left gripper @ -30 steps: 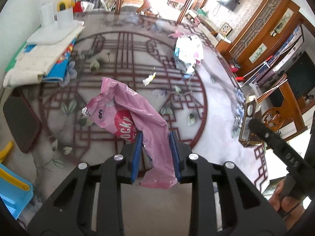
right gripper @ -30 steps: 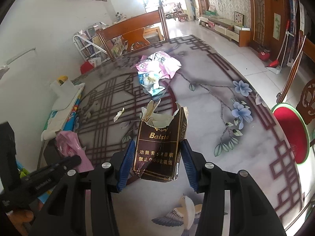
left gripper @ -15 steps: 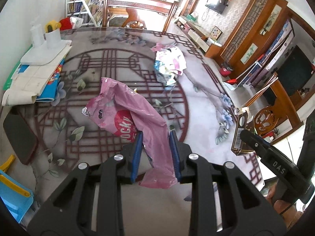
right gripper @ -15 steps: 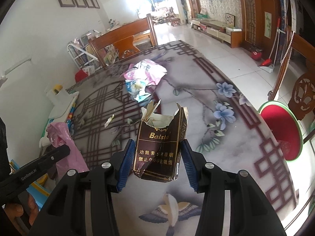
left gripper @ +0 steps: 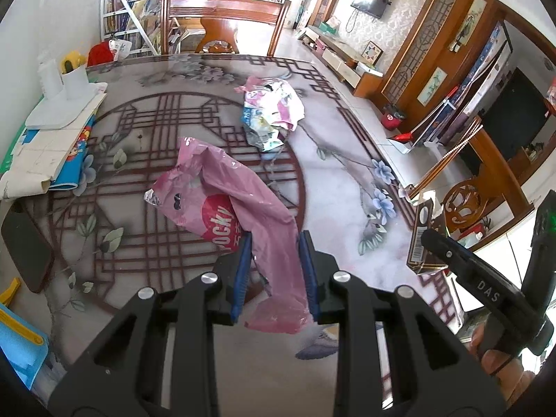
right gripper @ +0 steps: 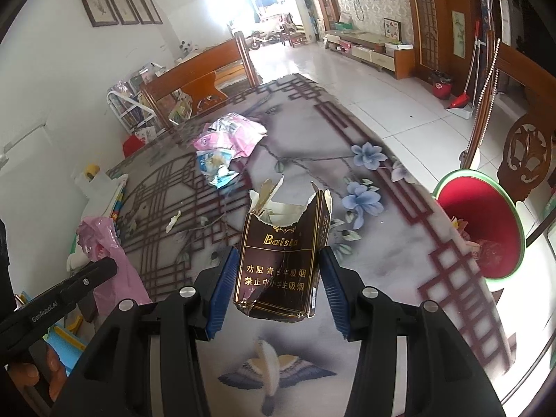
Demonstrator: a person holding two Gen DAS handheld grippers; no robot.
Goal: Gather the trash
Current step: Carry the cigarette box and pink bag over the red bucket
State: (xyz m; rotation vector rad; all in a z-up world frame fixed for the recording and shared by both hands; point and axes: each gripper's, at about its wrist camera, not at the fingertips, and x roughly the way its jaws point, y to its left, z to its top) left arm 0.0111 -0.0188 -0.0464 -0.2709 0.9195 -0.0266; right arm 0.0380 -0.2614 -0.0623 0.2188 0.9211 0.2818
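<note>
My left gripper [left gripper: 274, 271] is shut on a crumpled pink Pocky wrapper [left gripper: 226, 201] and holds it above the patterned table [left gripper: 347, 208]. My right gripper [right gripper: 278, 288] is shut on a torn dark brown Baisha cigarette pack [right gripper: 281, 264], also held above the table. The pack shows at the right of the left wrist view [left gripper: 422, 239]; the pink wrapper shows at the left of the right wrist view [right gripper: 104, 243]. A pile of crumpled snack wrappers [left gripper: 271, 114] lies mid-table, also seen in the right wrist view [right gripper: 226, 142]. A small white scrap [right gripper: 173, 220] lies near it.
A red bin with a green rim [right gripper: 479, 229] stands on the floor right of the table, with some trash inside. Stacked books and white containers [left gripper: 55, 111] sit at the table's left. A dark phone [left gripper: 26, 243] lies at the left edge. Wooden chairs [left gripper: 222, 24] surround the table.
Both grippers have lifted and pulled back with their trash still held. The table looks farther away, and the red bin now shows closer in the right wrist view.
</note>
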